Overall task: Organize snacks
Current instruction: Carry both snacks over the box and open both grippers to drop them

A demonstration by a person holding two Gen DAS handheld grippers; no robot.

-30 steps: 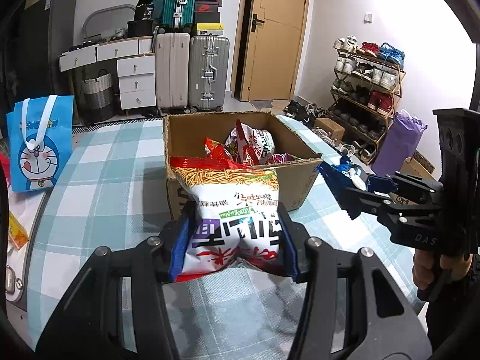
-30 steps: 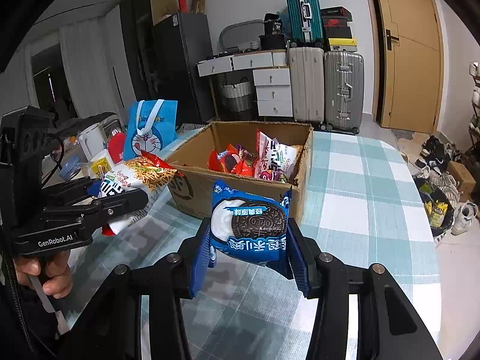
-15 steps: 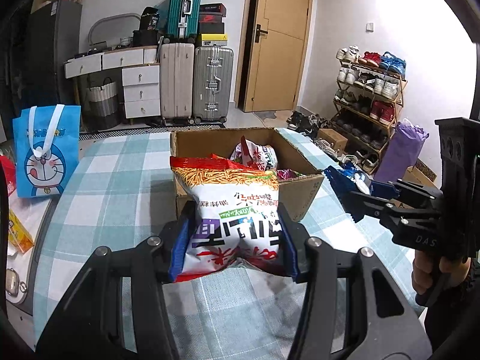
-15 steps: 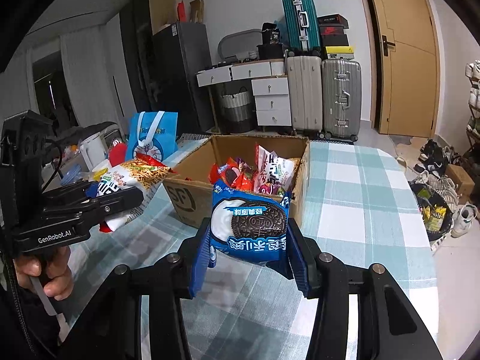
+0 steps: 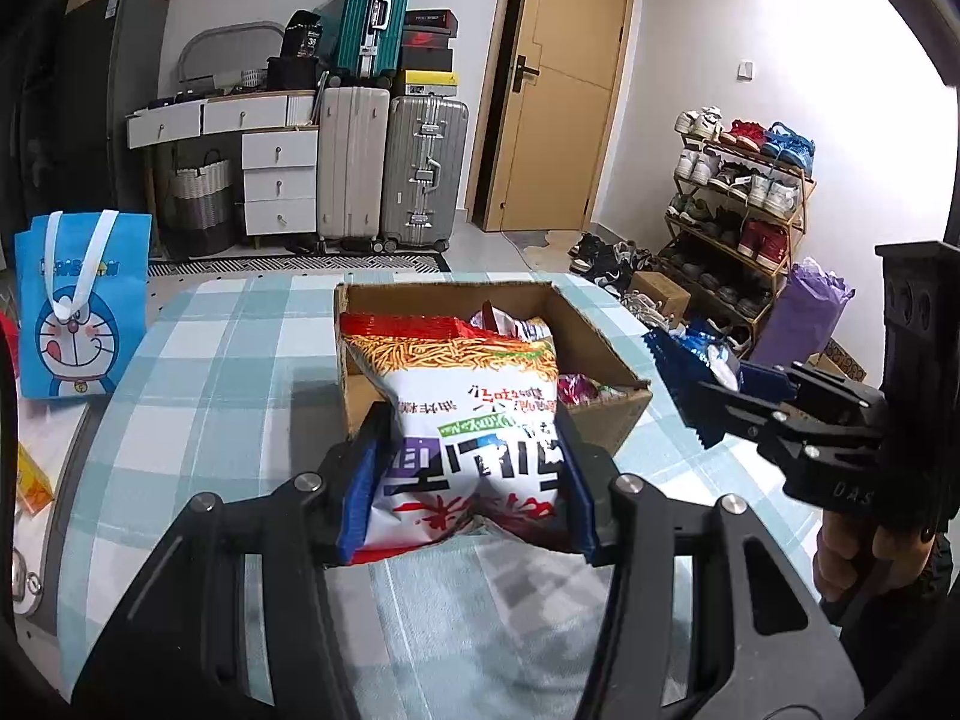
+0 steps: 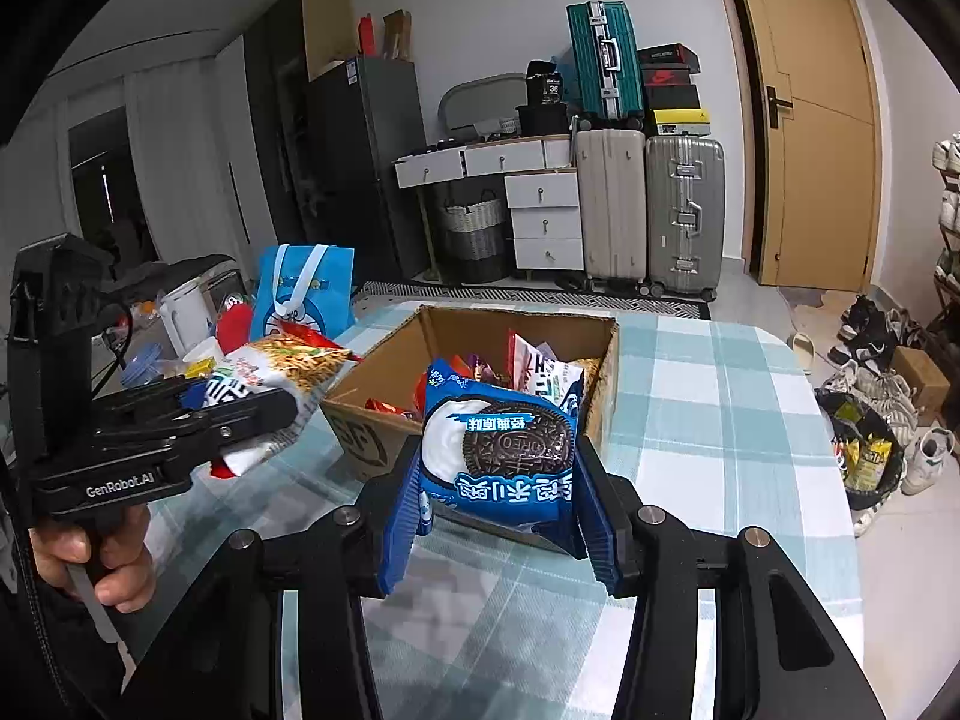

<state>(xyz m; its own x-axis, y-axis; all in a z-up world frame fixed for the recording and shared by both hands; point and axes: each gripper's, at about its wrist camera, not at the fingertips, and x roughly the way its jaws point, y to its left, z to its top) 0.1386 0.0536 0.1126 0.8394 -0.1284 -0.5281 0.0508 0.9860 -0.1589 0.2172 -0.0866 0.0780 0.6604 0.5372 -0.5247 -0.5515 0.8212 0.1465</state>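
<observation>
My left gripper (image 5: 471, 438) is shut on a white and red noodle-snack bag (image 5: 456, 384), held above the checked tablecloth just in front of the cardboard box (image 5: 606, 348). My right gripper (image 6: 498, 456) is shut on a blue Oreo pack (image 6: 504, 486), also held near the box's (image 6: 372, 432) front wall. The open box holds several snack packets. Each gripper shows in the other view: the right gripper (image 5: 738, 396) with its Oreo pack (image 5: 678, 360) at the right, the left gripper (image 6: 258, 408) with the noodle bag (image 6: 282, 366) at the left.
A blue cartoon tote bag (image 5: 81, 306) stands at the table's left, near a white kettle (image 6: 180, 312) and small items. The table's rounded edge (image 6: 834, 468) drops at the right to a floor with shoes and a rubbish bag (image 6: 864, 456). Suitcases and drawers line the back wall.
Both grippers keep their grips on the same packs. The box sits slightly lower in both views; nothing else has shifted.
</observation>
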